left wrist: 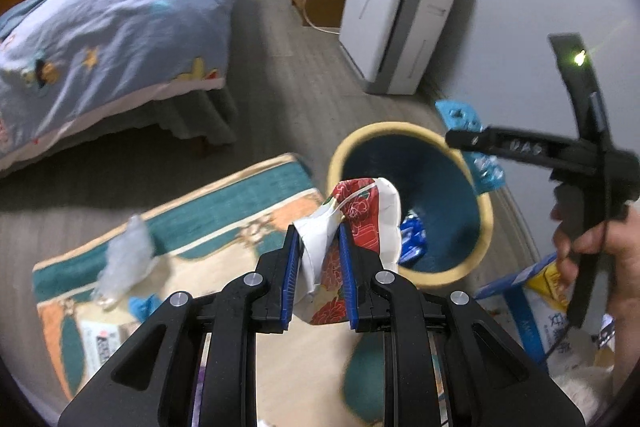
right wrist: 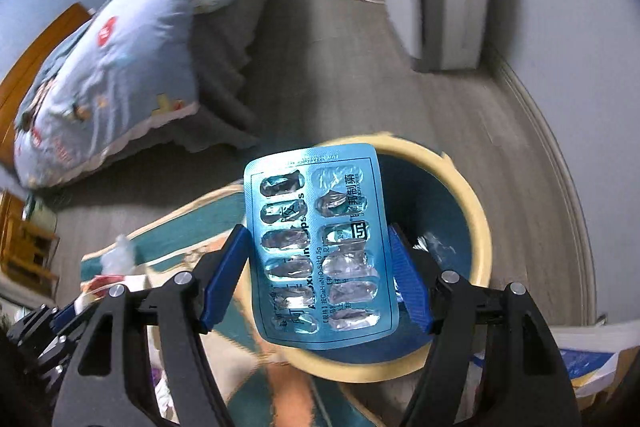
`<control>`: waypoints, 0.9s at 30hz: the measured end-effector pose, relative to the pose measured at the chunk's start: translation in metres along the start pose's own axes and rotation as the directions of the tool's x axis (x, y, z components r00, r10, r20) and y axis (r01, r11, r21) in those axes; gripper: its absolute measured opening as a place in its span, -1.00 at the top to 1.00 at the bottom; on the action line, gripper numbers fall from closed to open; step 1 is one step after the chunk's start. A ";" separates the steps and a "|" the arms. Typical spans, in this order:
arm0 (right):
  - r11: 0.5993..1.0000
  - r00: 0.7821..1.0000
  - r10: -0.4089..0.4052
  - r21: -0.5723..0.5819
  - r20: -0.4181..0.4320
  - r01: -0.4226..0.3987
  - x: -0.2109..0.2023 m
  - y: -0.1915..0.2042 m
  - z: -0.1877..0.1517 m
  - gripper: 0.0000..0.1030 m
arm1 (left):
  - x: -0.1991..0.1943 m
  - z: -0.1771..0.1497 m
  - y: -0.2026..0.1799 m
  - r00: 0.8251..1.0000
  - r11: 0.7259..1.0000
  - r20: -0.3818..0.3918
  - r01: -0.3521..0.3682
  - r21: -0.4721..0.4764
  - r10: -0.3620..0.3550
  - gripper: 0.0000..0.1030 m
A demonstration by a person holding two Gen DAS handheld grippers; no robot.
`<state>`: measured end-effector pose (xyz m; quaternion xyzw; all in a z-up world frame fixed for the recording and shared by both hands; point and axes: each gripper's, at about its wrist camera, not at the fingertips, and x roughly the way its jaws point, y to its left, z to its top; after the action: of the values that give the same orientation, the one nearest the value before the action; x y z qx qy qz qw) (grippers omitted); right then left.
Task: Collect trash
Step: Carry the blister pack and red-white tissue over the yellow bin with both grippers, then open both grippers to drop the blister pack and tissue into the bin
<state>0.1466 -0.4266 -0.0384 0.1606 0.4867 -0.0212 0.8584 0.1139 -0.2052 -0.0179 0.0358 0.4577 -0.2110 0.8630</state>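
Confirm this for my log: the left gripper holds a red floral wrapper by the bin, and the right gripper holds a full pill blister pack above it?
Not full: the right wrist view shows the blister pack with its pockets burst and empty. The rest holds.

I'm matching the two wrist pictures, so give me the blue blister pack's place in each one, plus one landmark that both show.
Left wrist: blue blister pack at right of centre, over the bin's far rim, partly behind the right gripper.
Right wrist: blue blister pack at centre, between the blue fingers, above the bin.
Shared landmark: yellow-rimmed trash bin.
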 end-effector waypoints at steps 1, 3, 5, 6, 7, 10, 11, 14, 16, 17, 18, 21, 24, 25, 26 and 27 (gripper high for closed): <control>0.999 1.000 -0.014 0.036 -0.014 0.015 0.007 -0.010 -0.002 -0.34 | 0.003 0.001 -0.003 1.000 1.000 0.003 0.012 0.000 -0.012 0.59; 0.997 0.999 -0.021 0.078 -0.035 0.024 0.017 -0.020 -0.005 -0.34 | 0.012 0.003 -0.010 0.999 0.999 0.006 0.034 -0.004 -0.034 0.59; 0.990 0.998 -0.025 0.139 -0.059 0.033 0.027 -0.033 -0.011 -0.34 | 0.026 0.003 -0.017 0.999 0.999 -0.014 0.050 -0.013 -0.050 0.59; 0.986 0.998 -0.023 0.165 -0.066 0.034 0.030 -0.039 -0.012 -0.34 | 0.032 0.002 -0.021 0.998 0.998 -0.022 0.055 -0.014 -0.055 0.59; 0.981 0.997 -0.026 0.190 -0.073 0.040 0.034 -0.045 -0.014 -0.34 | 0.036 0.003 -0.024 0.998 0.998 -0.028 0.057 -0.012 -0.057 0.59; 0.971 0.997 -0.025 0.236 -0.078 0.043 0.039 -0.057 -0.015 -0.34 | 0.050 0.007 -0.033 0.997 0.998 -0.040 0.069 -0.011 -0.070 0.59; 0.968 0.997 -0.030 0.247 -0.077 0.048 0.041 -0.060 -0.015 -0.34 | 0.055 0.009 -0.035 0.997 0.998 -0.039 0.067 -0.008 -0.067 0.59; 0.954 0.997 -0.018 0.296 -0.069 0.038 0.042 -0.069 -0.016 -0.34 | 0.068 0.018 -0.039 0.998 0.999 -0.038 0.052 0.004 -0.052 0.59; 0.944 0.998 0.001 0.330 -0.056 0.018 0.041 -0.074 -0.016 -0.34 | 0.077 0.023 -0.040 0.998 0.999 -0.040 0.047 0.014 -0.047 0.59; 0.940 0.999 0.010 0.342 -0.052 0.008 0.042 -0.077 -0.015 -0.34 | 0.082 0.025 -0.040 0.998 0.999 -0.042 0.043 0.020 -0.042 0.59; 0.935 0.999 0.019 0.355 -0.048 0.000 0.042 -0.078 -0.016 -0.34 | 0.085 0.026 -0.041 0.998 0.999 -0.043 0.043 0.023 -0.042 0.59; 0.913 0.998 0.050 0.406 -0.041 -0.029 0.043 -0.086 -0.017 -0.35 | 0.093 0.034 -0.044 0.999 0.999 -0.032 0.039 0.033 -0.038 0.59; 0.909 0.997 0.061 0.415 -0.037 -0.040 0.043 -0.088 -0.016 -0.35 | 0.095 0.038 -0.049 0.999 0.998 -0.012 0.045 0.040 -0.045 0.52; 0.912 0.998 0.058 0.409 -0.036 -0.038 0.043 -0.088 -0.015 -0.35 | 0.094 0.038 -0.049 0.999 0.998 -0.011 0.048 0.042 -0.048 0.49; 0.915 0.998 0.053 0.403 -0.034 -0.034 0.042 -0.088 -0.015 -0.35 | 0.094 0.037 -0.050 0.999 0.998 -0.010 0.051 0.046 -0.050 0.46; 0.916 0.998 0.049 0.399 -0.033 -0.031 0.041 -0.089 -0.015 -0.35 | 0.094 0.036 -0.050 0.999 0.998 -0.010 0.051 0.049 -0.051 0.44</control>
<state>0.1387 -0.5018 -0.1030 0.3422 0.4867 -0.0989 0.7977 0.1685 -0.2907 -0.0660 0.0462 0.4568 -0.2439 0.8542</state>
